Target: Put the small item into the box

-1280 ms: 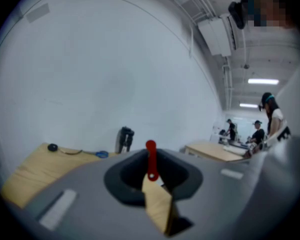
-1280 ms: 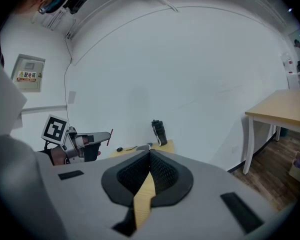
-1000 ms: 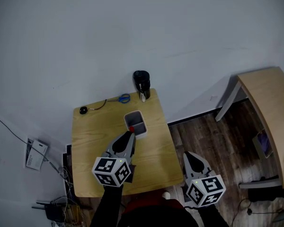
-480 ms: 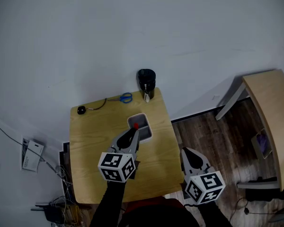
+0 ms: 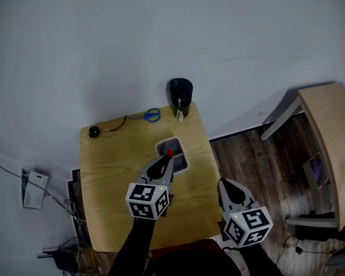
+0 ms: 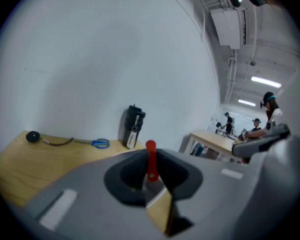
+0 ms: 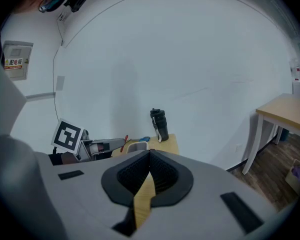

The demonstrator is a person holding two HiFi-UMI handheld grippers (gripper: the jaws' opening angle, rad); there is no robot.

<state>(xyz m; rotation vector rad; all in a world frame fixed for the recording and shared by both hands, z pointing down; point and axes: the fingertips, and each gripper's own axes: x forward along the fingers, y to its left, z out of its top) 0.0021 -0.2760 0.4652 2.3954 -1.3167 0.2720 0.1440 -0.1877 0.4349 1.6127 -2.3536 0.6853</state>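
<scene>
While my left claw (image 5: 168,161) pinches the small red plastic tab (image 5: 171,152) over the pale grey rectangular box (image 5: 183,164) on the wooden table (image 5: 103,183), I should centre, lower, then release. Right claw (image 5: 226,187): pressed together, empty.
</scene>
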